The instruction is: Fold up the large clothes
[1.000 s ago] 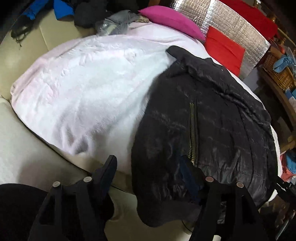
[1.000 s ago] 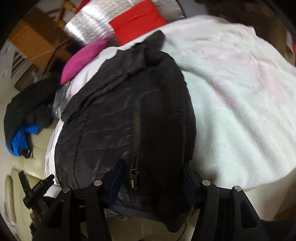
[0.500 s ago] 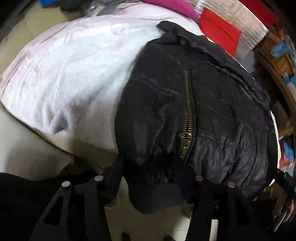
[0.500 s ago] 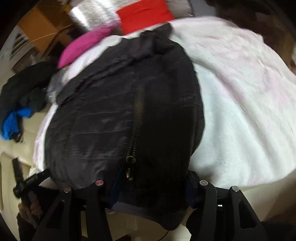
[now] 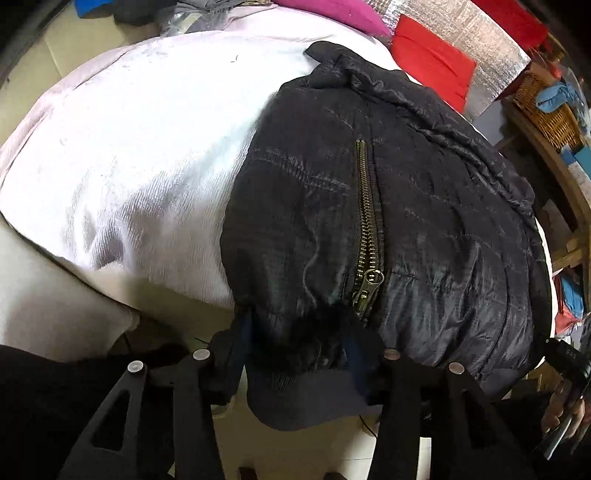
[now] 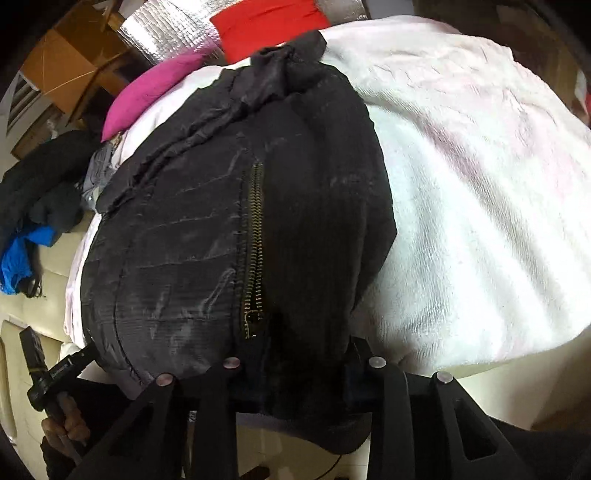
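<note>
A black quilted jacket (image 5: 406,206) with a brass zipper (image 5: 367,221) lies on a white blanket (image 5: 147,147); its hem hangs over the near edge. My left gripper (image 5: 295,347) is open, its fingers either side of the hem left of the zipper. In the right wrist view the jacket (image 6: 207,236) fills the middle, and my right gripper (image 6: 306,369) is open with its fingers around the hem right of the zipper (image 6: 255,251). The fingertips are partly hidden by cloth.
A magenta pillow (image 5: 332,14), red cushions (image 5: 432,59) and a silver foil panel (image 5: 461,26) stand at the back. A wicker basket (image 5: 546,110) sits on a wooden shelf at right. Dark and blue clothes (image 6: 33,221) are piled at left.
Both grippers moved forward onto the jacket's hem. The left one shifted right, from beside the jacket to straddling its lower edge. The jaws narrowed a little.
</note>
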Demonstrator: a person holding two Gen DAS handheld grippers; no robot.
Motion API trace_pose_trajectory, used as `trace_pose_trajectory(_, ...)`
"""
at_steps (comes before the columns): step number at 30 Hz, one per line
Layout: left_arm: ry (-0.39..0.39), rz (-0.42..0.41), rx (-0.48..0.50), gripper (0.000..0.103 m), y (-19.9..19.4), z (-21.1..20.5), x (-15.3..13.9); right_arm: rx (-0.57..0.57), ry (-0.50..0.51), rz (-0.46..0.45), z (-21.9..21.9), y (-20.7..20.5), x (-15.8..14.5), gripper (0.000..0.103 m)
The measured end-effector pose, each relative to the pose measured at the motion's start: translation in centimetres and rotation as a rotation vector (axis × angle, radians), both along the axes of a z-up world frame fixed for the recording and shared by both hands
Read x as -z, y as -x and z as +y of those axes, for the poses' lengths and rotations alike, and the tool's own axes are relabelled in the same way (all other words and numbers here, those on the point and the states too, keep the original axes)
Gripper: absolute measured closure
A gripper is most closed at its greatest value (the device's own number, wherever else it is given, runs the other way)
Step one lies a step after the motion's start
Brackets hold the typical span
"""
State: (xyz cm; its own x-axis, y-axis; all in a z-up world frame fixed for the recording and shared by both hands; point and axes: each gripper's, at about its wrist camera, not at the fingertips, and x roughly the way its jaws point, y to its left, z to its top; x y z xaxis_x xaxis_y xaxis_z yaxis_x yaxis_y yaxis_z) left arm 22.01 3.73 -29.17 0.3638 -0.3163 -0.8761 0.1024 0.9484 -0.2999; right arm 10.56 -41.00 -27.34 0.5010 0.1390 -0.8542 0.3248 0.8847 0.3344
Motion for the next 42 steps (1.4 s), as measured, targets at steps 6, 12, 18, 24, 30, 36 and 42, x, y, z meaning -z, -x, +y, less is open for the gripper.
trace_pose_trajectory(6, 0.062, -0.087, 0.014, 0.095, 0.1, -0.1, -1.6, -0.042, 0.038, -0.12, 1.0, 0.8, -2.5, 0.089)
trace_pose_trajectory(12, 0.232, -0.191, 0.073, 0.096, -1.4, -0.3, -6.0, -0.064, -0.03, -0.237, 0.6, 0.0, -6.2, 0.092)
trace_pose_trajectory(18, 0.302, -0.276, 0.08, 0.097, -6.1, -0.6, -10.6, -0.084, -0.05, -0.324, -0.3, -2.0, -9.4, 0.093)
trace_pose_trajectory(24, 0.298, -0.383, 0.033, 0.103, -14.4, 0.0, -15.1, -0.016, -0.097, -0.447, -2.5, -7.9, -12.9, 0.093)
trace_pose_trajectory(30, 0.27, -0.334, -0.043, 0.103, -25.1, -0.8, -14.8, 0.079, -0.137, -0.489, -6.3, -19.2, -13.3, 0.093)
trace_pose_trajectory(36, 0.246, -0.158, -0.039, 0.102, -20.9, -0.3, -7.8, 0.118, -0.137, -0.352, -7.7, -23.2, -8.2, 0.093)
trace_pose_trajectory(42, 0.236, -0.121, -0.065, 0.045, -10.1, 0.9, -5.9, 0.139, -0.127, -0.359, -7.7, -21.6, -8.2, 0.093)
